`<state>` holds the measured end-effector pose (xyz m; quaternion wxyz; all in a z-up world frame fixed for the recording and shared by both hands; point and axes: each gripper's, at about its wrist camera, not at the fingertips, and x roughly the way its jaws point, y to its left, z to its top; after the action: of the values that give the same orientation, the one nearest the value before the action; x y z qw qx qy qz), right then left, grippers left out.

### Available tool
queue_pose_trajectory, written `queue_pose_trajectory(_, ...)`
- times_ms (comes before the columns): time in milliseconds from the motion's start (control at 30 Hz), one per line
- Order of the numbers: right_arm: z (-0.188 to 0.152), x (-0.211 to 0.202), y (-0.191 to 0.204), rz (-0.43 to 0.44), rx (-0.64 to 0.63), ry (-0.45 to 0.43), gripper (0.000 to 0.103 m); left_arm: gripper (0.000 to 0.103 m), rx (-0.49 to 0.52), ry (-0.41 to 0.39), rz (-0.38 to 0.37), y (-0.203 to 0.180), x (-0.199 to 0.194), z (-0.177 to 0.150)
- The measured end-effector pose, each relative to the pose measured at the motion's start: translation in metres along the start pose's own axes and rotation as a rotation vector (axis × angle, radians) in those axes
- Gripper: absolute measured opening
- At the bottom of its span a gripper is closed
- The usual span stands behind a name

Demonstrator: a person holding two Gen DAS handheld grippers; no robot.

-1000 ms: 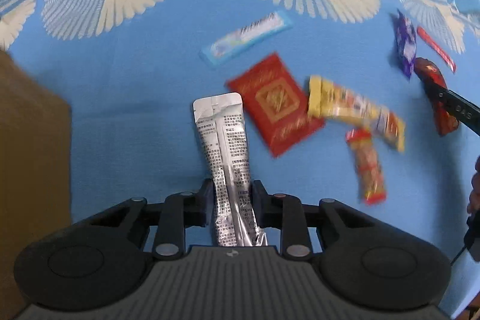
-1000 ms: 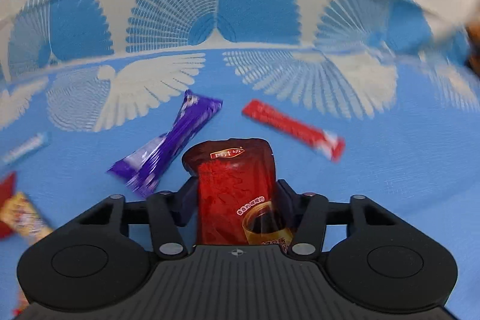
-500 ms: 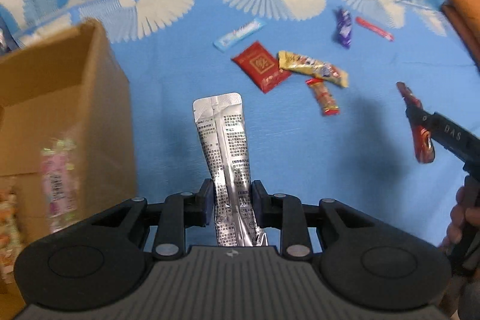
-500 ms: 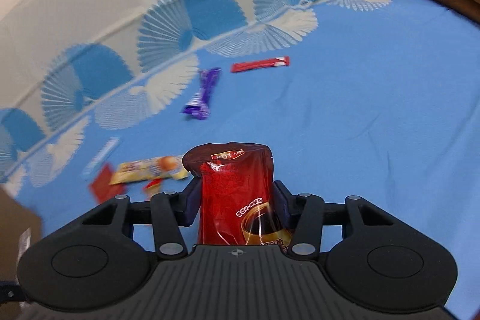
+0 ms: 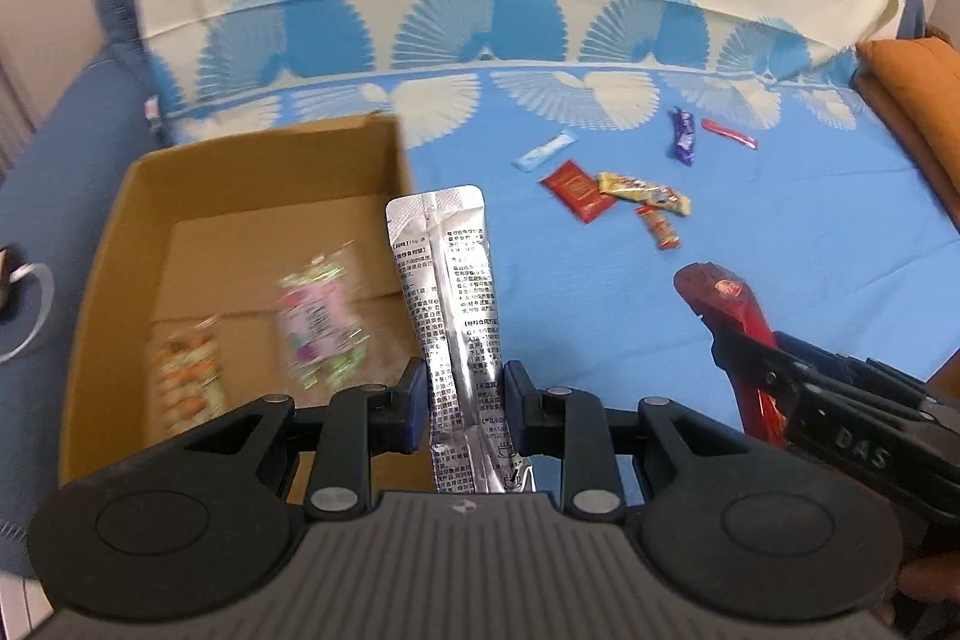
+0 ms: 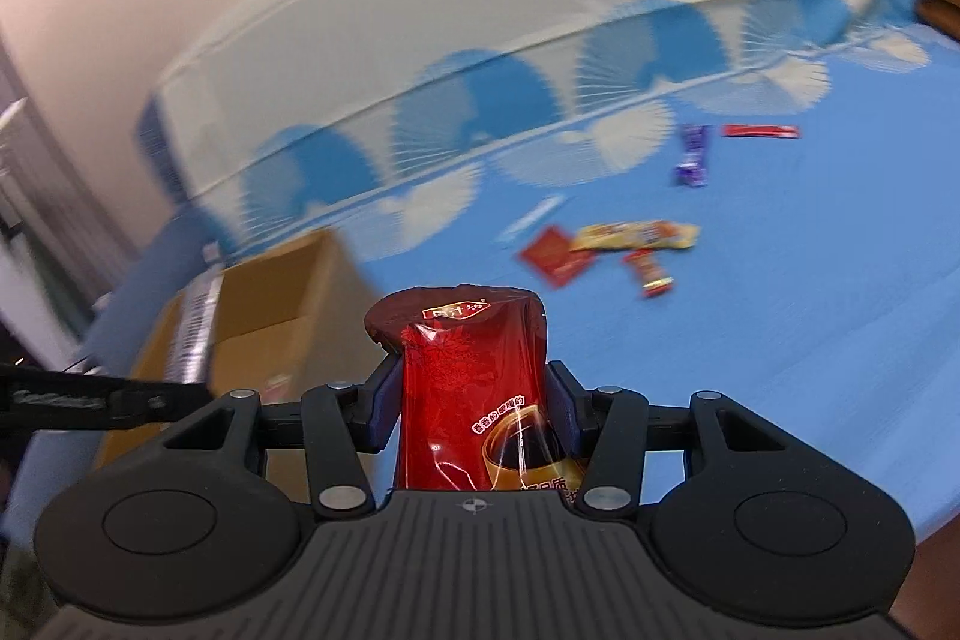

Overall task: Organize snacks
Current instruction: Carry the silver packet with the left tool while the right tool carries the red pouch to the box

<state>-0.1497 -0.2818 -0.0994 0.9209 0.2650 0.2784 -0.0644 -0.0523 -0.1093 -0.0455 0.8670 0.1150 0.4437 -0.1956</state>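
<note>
Silver sachet (image 5: 449, 316) upright, red pouch (image 6: 480, 388) upright

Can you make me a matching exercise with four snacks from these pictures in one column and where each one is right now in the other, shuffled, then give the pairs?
Column one:
1. silver sachet
2. red pouch
3. pink packet
4. purple bar

Column two:
A. lying inside the box
B. held in the right gripper
C. lying on the blue cloth, next to a thin red stick
D. held in the left gripper

Pairs: 1-D, 2-B, 3-A, 4-C
</note>
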Motion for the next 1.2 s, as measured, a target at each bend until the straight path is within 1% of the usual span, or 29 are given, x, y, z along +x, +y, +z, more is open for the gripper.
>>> queue_pose_trajectory(133,-0.017,-0.017,0.035,0.049,-0.031,0.036,0.052,0.029,-0.036,0.001,0.017,0.03,-0.024,-0.031)
queue_pose_trajectory(233,-0.034,-0.028,0.062,0.078,-0.082,0.065,0.052,0.029,-0.064,-0.005,0.036,0.051,-0.039,-0.053)
queue_pose_trajectory(333,-0.046,-0.032,0.085,0.091,-0.141,0.088,0.053,0.029,-0.099,-0.004,0.041,0.067,-0.049,-0.069)
queue_pose_trajectory(433,-0.051,-0.036,0.103,0.087,-0.198,0.1,0.053,0.029,-0.118,-0.02,0.045,0.078,-0.056,-0.08)
queue_pose_trajectory(600,-0.06,-0.043,0.121,0.075,-0.249,0.103,0.053,0.029,-0.149,-0.031,0.028,0.091,-0.064,-0.091)
queue_pose_trajectory(767,-0.067,-0.044,0.133,0.065,-0.281,0.115,0.053,0.029,-0.159,-0.046,0.014,0.099,-0.07,-0.096)
queue_pose_trajectory(1200,-0.066,-0.036,0.145,0.057,-0.333,0.132,0.053,0.029,-0.184,-0.053,0.005,0.113,-0.074,-0.101)
